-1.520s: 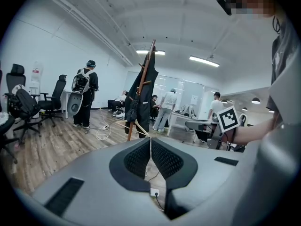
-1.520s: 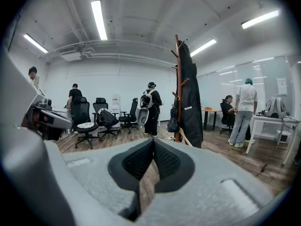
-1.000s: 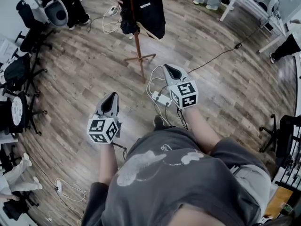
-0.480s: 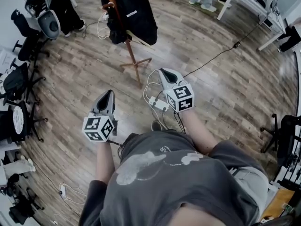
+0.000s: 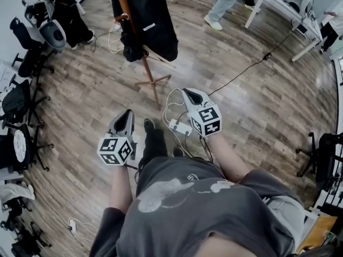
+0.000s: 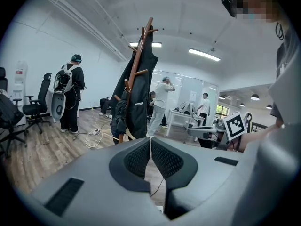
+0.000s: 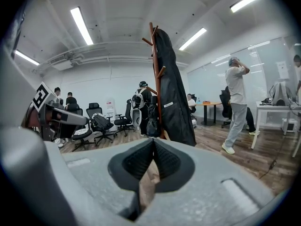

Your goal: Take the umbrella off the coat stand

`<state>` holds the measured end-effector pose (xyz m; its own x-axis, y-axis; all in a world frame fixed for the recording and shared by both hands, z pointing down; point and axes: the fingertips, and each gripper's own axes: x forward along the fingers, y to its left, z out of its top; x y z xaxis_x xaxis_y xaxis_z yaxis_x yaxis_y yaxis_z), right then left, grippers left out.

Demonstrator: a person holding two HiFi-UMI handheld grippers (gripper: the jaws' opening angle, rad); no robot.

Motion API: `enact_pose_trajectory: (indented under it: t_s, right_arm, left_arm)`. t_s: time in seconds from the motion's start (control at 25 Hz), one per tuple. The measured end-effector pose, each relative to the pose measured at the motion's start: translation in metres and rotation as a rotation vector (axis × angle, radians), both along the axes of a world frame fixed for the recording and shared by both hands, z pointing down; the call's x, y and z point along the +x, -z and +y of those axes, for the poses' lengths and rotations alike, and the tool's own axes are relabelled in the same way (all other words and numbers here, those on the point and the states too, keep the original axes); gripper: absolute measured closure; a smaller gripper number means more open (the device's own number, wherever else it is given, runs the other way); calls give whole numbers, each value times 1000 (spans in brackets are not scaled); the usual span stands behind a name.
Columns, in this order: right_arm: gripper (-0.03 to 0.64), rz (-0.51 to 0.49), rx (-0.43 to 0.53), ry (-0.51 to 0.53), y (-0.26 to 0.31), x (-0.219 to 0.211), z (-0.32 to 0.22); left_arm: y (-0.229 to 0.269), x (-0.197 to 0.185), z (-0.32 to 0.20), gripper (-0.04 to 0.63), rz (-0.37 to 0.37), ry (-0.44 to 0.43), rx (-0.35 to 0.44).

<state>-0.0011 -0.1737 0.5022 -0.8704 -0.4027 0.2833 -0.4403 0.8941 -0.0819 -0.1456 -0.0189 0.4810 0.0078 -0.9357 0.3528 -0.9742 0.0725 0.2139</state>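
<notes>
Two hand-held grippers were out in front of the person's chest. The left gripper (image 5: 127, 118) sat nearer and the right gripper (image 5: 191, 95) farther, both angled slightly down toward the stand. Each had its jaws pressed together with nothing between them. One white power strip (image 5: 179, 126) lay on the floor between them. Farther off stood one brown wooden coat stand (image 5: 148, 74), well apart from both grippers. It carried one long black garment (image 5: 155, 20), and one folded black umbrella (image 5: 131, 50) hung at the garment's left from a peg.
</notes>
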Motion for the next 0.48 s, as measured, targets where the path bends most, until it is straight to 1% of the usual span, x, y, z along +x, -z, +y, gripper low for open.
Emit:
enact_pose_trajectory:
  t_s: [0.24,0.32,0.48]
  right_arm:
    - [618,25,33,-60,1,-15,-29]
    - [618,28,38,-73,3,-25,-39]
    - [618,39,49,-88,4,-54,-64]
  left_arm:
    - [-9,-26,-41,589,21,-70,20]
    - [-9,-41,-57,589,33,-83,25]
    - [-6,-72,-94,589,32,-117,44]
